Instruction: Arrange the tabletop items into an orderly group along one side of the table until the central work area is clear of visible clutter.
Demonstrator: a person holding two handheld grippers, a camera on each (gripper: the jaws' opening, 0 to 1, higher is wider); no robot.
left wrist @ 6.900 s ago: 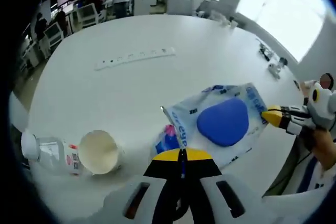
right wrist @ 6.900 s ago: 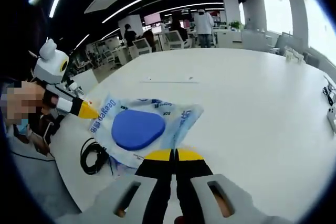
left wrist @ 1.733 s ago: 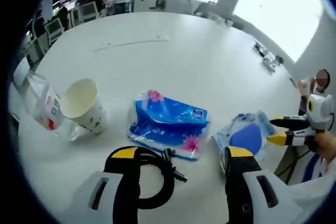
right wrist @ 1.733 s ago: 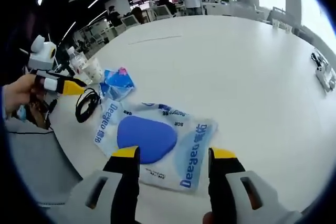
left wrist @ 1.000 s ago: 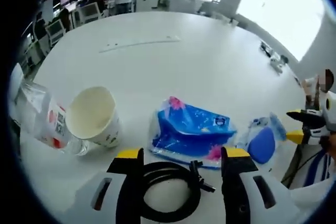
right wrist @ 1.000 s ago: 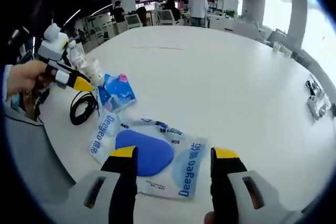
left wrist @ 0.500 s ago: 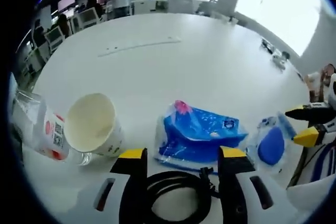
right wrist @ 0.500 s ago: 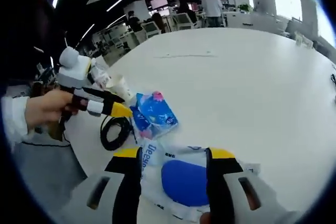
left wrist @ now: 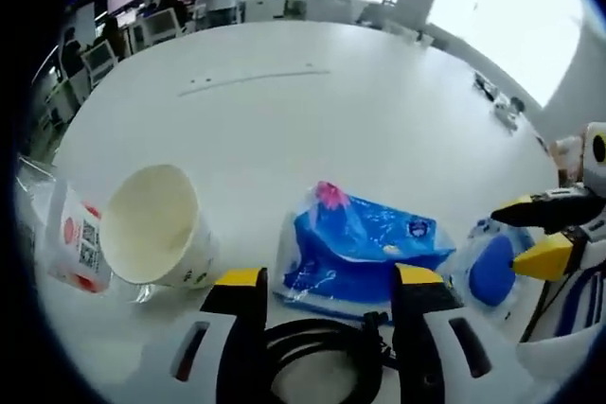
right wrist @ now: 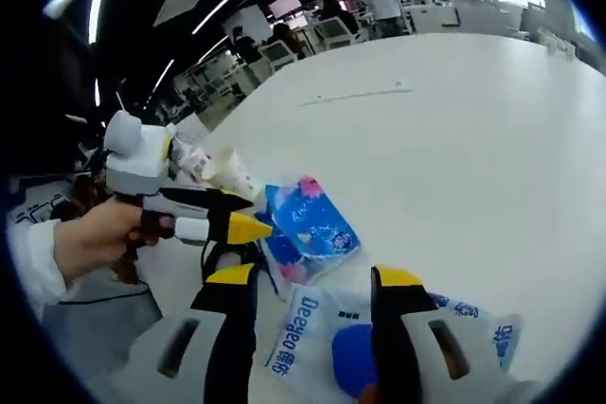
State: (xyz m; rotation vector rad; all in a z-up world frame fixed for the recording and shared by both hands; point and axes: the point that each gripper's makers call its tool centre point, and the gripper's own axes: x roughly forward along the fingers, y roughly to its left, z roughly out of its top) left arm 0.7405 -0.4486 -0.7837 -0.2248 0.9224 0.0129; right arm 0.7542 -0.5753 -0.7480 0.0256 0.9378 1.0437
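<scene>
the left gripper [left wrist: 327, 283] is held open above a black cable coil [left wrist: 317, 352], just before a blue tissue pack [left wrist: 365, 251]. the right gripper [right wrist: 312, 279] is spread open over a blue-pad packet [right wrist: 379, 347] on the tabletop [left wrist: 284, 130]. a paper cup [left wrist: 156, 226] is seen beside a bottle [left wrist: 71, 243].

The tissue pack [left wrist: 355, 251] has glossy, crinkled plastic film; the paper cup [left wrist: 156, 229] looks matt; the table [left wrist: 284, 130] is smooth.
</scene>
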